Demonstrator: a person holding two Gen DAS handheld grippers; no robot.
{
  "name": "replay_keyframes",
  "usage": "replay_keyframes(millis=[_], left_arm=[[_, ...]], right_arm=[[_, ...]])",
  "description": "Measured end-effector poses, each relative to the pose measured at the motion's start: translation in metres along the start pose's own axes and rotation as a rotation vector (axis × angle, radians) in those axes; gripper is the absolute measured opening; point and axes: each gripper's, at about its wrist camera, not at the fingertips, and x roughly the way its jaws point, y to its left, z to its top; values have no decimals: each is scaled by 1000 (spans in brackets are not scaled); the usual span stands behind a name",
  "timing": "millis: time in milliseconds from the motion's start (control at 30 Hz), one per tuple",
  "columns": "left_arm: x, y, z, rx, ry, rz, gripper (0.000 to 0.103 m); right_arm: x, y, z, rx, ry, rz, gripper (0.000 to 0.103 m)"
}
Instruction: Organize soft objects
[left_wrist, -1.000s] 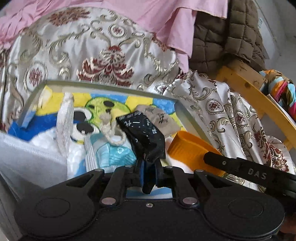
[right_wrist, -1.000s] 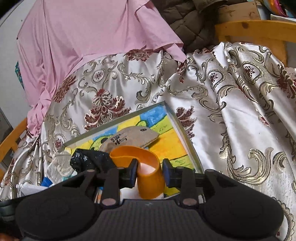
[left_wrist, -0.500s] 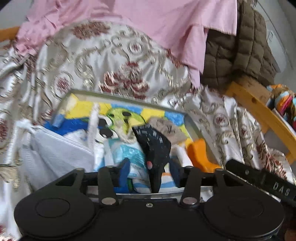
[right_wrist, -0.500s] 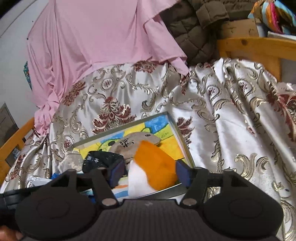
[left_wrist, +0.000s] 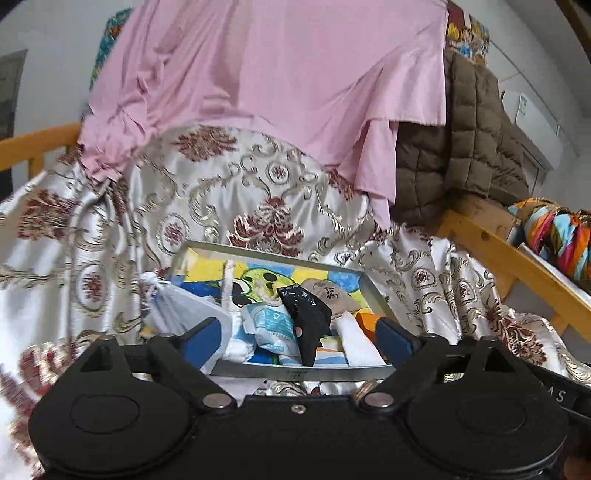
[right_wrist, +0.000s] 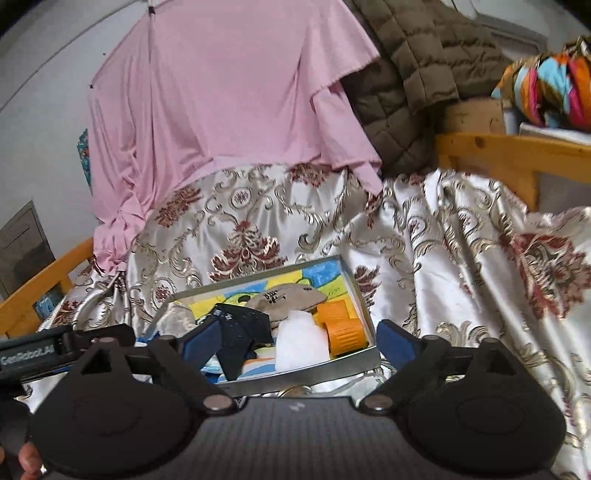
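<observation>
Now both tools stand empty: the left gripper (left_wrist: 299, 339), which a second ago pinched the black sock with white markings (left_wrist: 306, 317), has spread its blue-padded jaws wide and pulled back, and the right gripper (right_wrist: 299, 341), which then clasped the orange-and-white sock (right_wrist: 338, 326), is likewise spread wide and withdrawn. Both socks now lie loose in the shallow grey metal tray with a bright cartoon-printed bottom (left_wrist: 295, 373), the black one draped over the near middle of the pile, the orange-and-white one against the near right wall. Nearest the left camera, the tray's near rim runs between the two blue pads. Just beyond it sit a crumpled pale-blue printed packet (left_wrist: 269, 322) beside the black sock on its left, a white mesh-like cloth (left_wrist: 184, 306) spilling over the near left corner, and a white corded strip (left_wrist: 227, 286) lying toward the far left. A beige sock with dark lettering (left_wrist: 332, 295) rests behind the black one, toward the far right. The tray lies on a cream satin bedspread with gold scrolls and maroon flowers (left_wrist: 258, 192), which rises behind it. Farther back hangs a pink cloth (left_wrist: 277, 74), with a brown quilted jacket (left_wrist: 461, 147) to its right. A yellow wooden rail (left_wrist: 517, 258) runs along the right, bearing a bundle of bright multicoloured fabric (left_wrist: 557, 236).
</observation>
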Motion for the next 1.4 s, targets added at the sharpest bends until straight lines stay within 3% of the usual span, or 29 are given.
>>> replay_keyframes(millis=[167,500,733,933,1133,1400], left_arm=[[-38,1,-12,-9,-34,18,99],[-84,16,-41,-38,-15,66,102],[-109,20,-60,-27,16,123,102],[-128,24,-74,-29,41,165,102],[-143,23,-89,31,72,207,102],[-151,21,-102,69,134,248,102]], right_arm=[[-40,5,-12,-33,-40,-31,100],[-95,0,-34,15,-73,-58,103],[-121,-2,-58,34,-15,-89,103],[-135,2,-76,19,52,-164,103],[-146,2,-92,47,107,-207,103],[-157,14,-103,14,125,-176,103]])
